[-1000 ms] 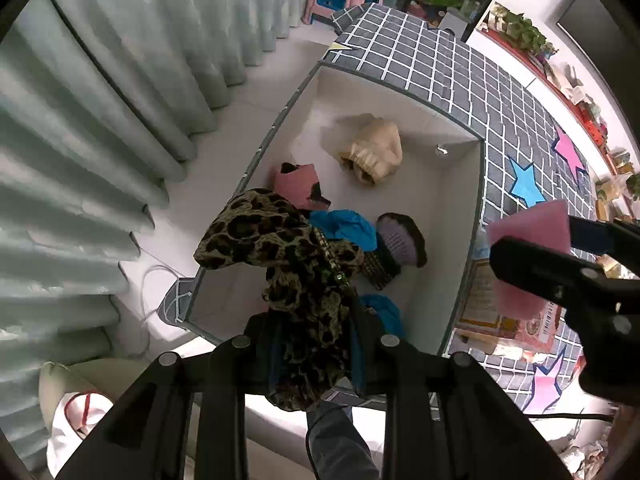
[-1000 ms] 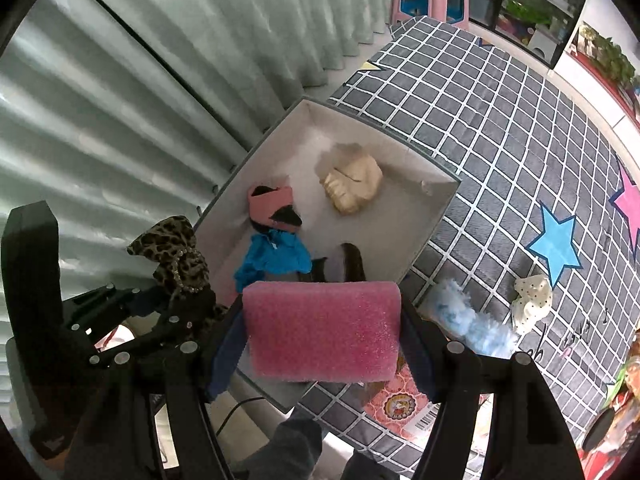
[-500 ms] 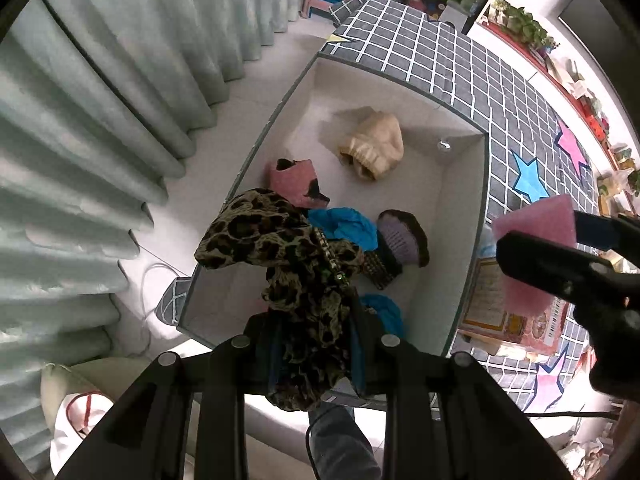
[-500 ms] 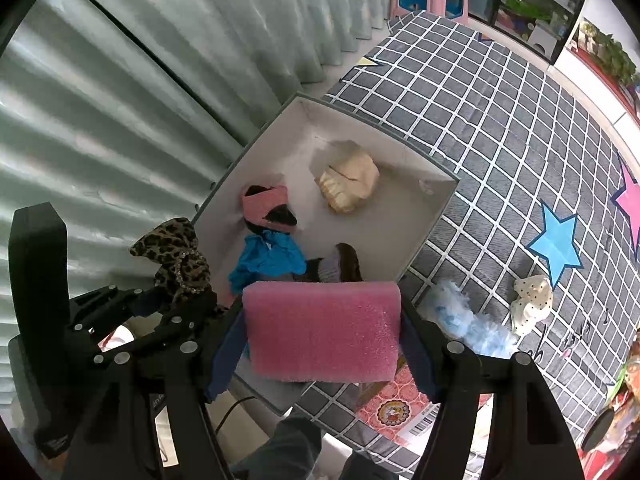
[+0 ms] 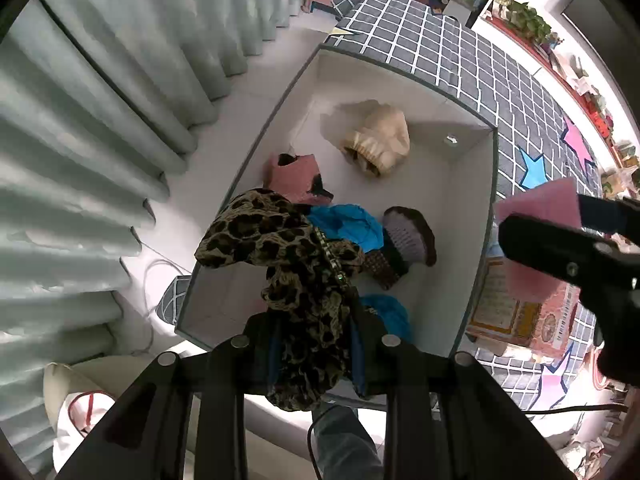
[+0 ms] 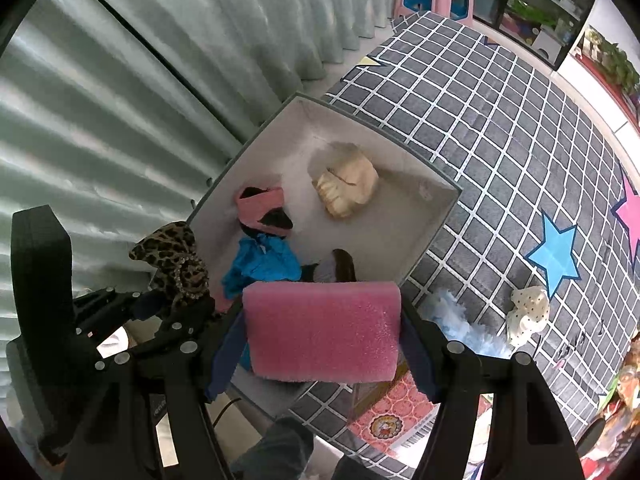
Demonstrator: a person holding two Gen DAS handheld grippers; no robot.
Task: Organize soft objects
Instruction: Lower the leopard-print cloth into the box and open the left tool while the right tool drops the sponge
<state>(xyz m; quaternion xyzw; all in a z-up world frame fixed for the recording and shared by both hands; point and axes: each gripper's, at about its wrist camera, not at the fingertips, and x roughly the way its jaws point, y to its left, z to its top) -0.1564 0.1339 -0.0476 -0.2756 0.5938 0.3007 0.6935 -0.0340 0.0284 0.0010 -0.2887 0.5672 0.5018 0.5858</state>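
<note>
Both grippers loaded above the open storage box.

The left gripper (image 5: pixel 316 344) points down over the near end of the white box (image 5: pixel 472 216) and is clenched on a leopard-print cloth (image 5: pixel 288 264), which bunches upward between its fingers. The right gripper (image 6: pixel 322 332) grasps a pink sponge (image 6: pixel 322 330) across its width, held over the box's near corner. Inside the box lie a cream knit hat (image 5: pixel 380 142), a pink-and-black item (image 5: pixel 296 178), a blue cloth (image 5: pixel 346 226) and a grey-and-brown knit piece (image 5: pixel 408 236). On the checked mat (image 6: pixel 500 128) beside the box lie a pale blue fluffy item (image 6: pixel 456 316) and a white dotted cloth (image 6: pixel 528 312).
</note>
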